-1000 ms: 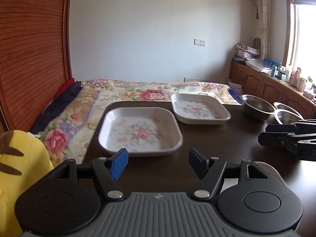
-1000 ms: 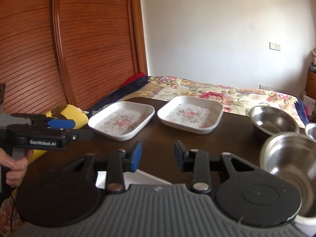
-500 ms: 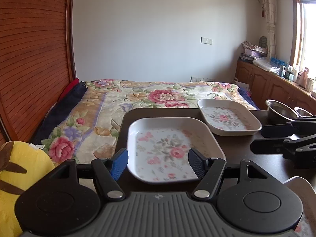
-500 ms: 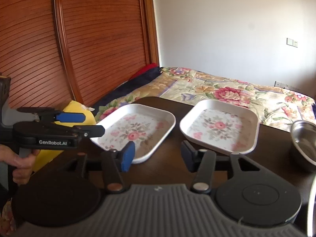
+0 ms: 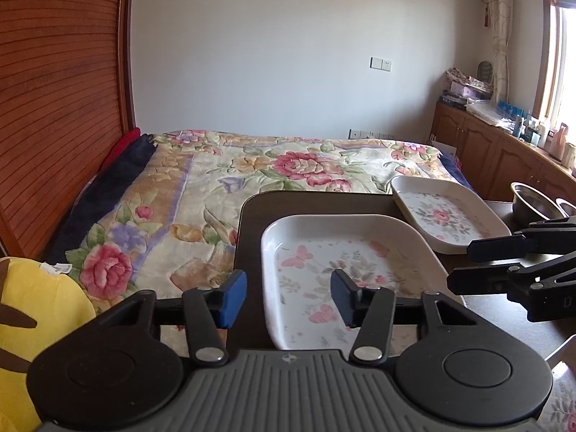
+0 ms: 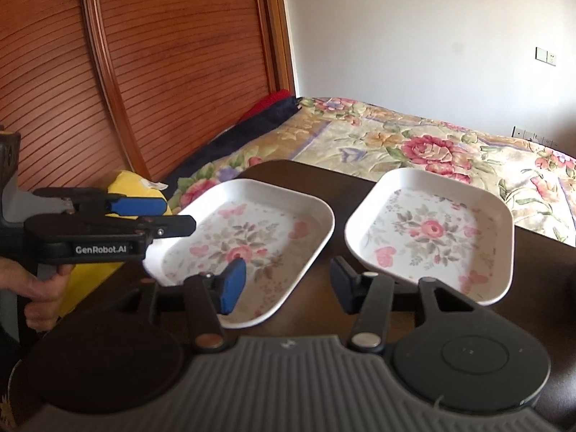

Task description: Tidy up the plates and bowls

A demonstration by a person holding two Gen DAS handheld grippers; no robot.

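Two white square plates with rose prints lie on a dark brown table [image 5: 252, 212]. The near plate [image 5: 345, 262] is right under my left gripper [image 5: 288, 297], which is open; the plate's left rim lies between its blue pads. The far plate [image 5: 446, 216] sits behind it to the right. In the right wrist view my right gripper [image 6: 286, 286] is open and empty, low over the gap between the left plate [image 6: 252, 237] and the right plate [image 6: 432, 230]. Two steel bowls [image 5: 532, 199] stand at the far right.
A bed with a floral blanket [image 5: 288, 169] borders the table's far and left sides. A yellow plush [image 5: 32, 306] lies at the left. A hand [image 6: 39, 288] holds the left gripper [image 6: 169, 215]. The right gripper [image 5: 462, 264] reaches in from the right. Wooden cabinets [image 5: 504, 158] line the window wall.
Both grippers moved left and closer to the plates. The near plate now lies under the left gripper's jaws, and the steel bowls have slid out of the right wrist view.
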